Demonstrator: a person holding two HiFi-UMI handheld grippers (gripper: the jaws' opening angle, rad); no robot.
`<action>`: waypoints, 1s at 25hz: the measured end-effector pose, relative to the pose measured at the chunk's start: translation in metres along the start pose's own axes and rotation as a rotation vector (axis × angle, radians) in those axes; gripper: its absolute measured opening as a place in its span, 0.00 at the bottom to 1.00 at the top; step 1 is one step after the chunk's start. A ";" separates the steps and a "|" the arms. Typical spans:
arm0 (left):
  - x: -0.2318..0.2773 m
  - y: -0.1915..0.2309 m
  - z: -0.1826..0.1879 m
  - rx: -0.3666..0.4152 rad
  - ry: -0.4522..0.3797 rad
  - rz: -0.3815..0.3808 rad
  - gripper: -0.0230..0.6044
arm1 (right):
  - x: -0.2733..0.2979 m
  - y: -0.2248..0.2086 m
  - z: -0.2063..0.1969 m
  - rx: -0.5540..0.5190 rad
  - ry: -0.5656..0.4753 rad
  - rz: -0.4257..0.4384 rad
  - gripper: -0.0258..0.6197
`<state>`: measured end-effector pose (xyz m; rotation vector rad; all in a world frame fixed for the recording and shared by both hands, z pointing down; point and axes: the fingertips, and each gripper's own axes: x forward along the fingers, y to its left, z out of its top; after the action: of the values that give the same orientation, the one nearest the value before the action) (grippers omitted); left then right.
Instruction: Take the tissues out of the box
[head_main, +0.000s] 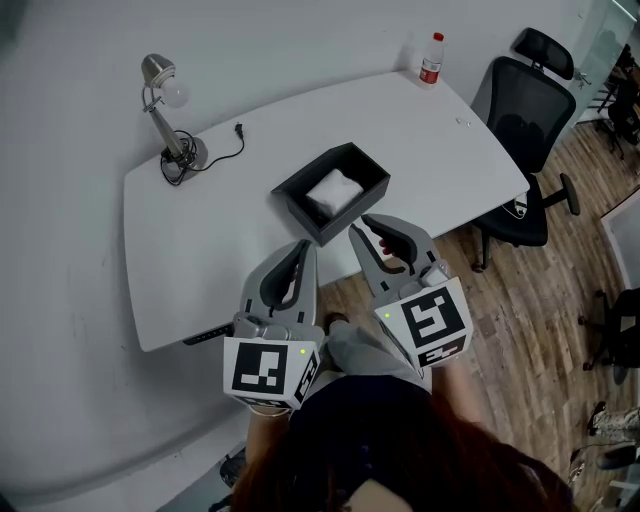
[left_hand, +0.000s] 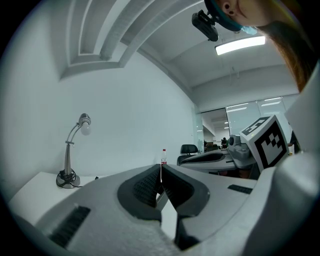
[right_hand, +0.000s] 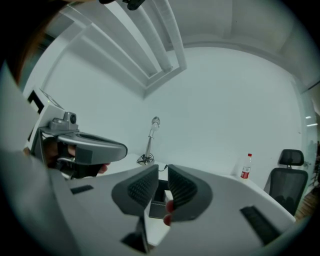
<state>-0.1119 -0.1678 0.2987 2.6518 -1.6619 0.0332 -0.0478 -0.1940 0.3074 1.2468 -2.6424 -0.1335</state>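
Zero tissues out so far, by the look of it. Far left on the white desk (head_main: 220, 230): a gooseneck desk lamp (head_main: 165, 110) with its cord trailing, well apart from the action. Next over, the left gripper (head_main: 303, 246), held up by the near desk edge, fingers pressed together on nothing. Then the black box (head_main: 296, 213), open-topped, sitting mid-desk with the white tissues (head_main: 335, 190) lying inside. Close by its near corner, the right gripper (head_main: 360, 224), fingers parted by only a narrow slit, nothing between them, aimed at the box but not touching it. Further right, a red-capped bottle (head_main: 431, 58) at the far desk edge and a black office chair (head_main: 525, 120) beside the desk.

Reads as the approach step, nothing grabbed yet. Next move probably calls for spreading the right fingers wider, coming down into the box from above and pinching the top of the tissue stack without catching a wall. Might also need the left one pinning the box down, in case of a light box lifting along.
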 end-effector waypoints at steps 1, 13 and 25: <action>0.003 0.003 0.000 0.000 0.002 0.000 0.08 | 0.005 -0.001 -0.001 0.000 0.008 0.004 0.15; 0.044 0.034 -0.005 -0.007 0.024 -0.010 0.08 | 0.057 -0.018 -0.021 -0.008 0.101 0.044 0.25; 0.074 0.060 -0.013 -0.032 0.048 0.013 0.08 | 0.100 -0.031 -0.046 -0.041 0.209 0.102 0.36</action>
<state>-0.1335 -0.2606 0.3138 2.5957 -1.6517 0.0686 -0.0760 -0.2903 0.3626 1.0492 -2.5032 -0.0378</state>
